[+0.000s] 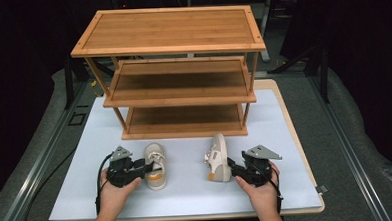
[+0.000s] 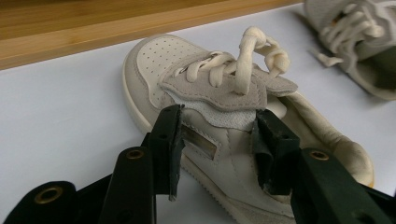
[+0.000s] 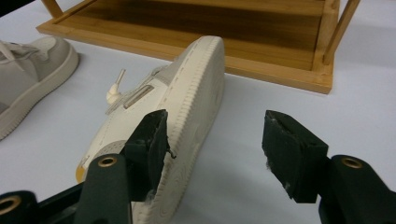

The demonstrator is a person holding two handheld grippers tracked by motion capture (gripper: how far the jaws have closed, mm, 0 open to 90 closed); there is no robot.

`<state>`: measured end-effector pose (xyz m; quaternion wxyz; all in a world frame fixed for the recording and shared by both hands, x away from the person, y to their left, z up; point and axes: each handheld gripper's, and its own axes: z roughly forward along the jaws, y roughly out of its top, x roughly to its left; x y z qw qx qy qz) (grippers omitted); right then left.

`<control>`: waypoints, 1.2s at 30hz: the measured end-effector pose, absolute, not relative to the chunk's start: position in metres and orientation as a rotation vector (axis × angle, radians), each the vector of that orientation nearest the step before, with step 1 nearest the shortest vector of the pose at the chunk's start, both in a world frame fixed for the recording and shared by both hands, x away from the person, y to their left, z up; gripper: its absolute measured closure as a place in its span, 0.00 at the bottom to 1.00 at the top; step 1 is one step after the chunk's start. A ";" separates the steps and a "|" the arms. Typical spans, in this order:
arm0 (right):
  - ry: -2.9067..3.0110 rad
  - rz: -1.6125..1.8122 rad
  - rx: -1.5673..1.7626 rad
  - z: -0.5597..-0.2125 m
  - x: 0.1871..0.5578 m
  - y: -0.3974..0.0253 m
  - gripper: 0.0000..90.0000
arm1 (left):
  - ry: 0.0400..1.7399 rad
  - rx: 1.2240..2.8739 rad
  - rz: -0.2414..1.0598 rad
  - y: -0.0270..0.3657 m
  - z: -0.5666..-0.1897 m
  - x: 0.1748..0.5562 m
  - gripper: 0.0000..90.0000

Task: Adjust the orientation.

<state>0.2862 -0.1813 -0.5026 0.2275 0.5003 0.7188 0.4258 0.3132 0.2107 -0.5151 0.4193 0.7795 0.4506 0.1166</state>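
Two small cream shoes lie on the white board (image 1: 287, 186) in front of a wooden shoe rack (image 1: 170, 29). The left shoe (image 1: 156, 157) (image 2: 154, 60) stands upright, laces tied. My left gripper (image 1: 150, 167) (image 2: 219, 116) is open and straddles its near side wall, one jaw outside and one at the collar opening. The right shoe (image 1: 218, 152) (image 3: 196, 79) lies on its side with its sole towards my right gripper (image 1: 231, 165) (image 3: 215, 119). That gripper is open; one jaw sits against the sole by the heel and the other hangs free over the board.
The rack has three bamboo shelves, and its bottom shelf (image 3: 261, 42) sits low just behind the shoes. The right shoe (image 2: 359, 28) shows at the far right of the left gripper view. Bare board lies on both sides of the shoes.
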 end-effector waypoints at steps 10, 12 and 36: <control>1.979 1.222 1.411 -0.504 0.292 -0.175 0.45 | 1.035 1.969 0.255 0.202 -0.518 0.315 0.62; 1.987 1.211 1.402 -0.504 0.292 -0.173 0.45 | 1.030 1.959 0.250 0.203 -0.517 0.312 0.62; 1.993 1.221 1.394 -0.506 0.294 -0.174 0.45 | 1.050 1.921 0.237 0.210 -0.518 0.305 0.55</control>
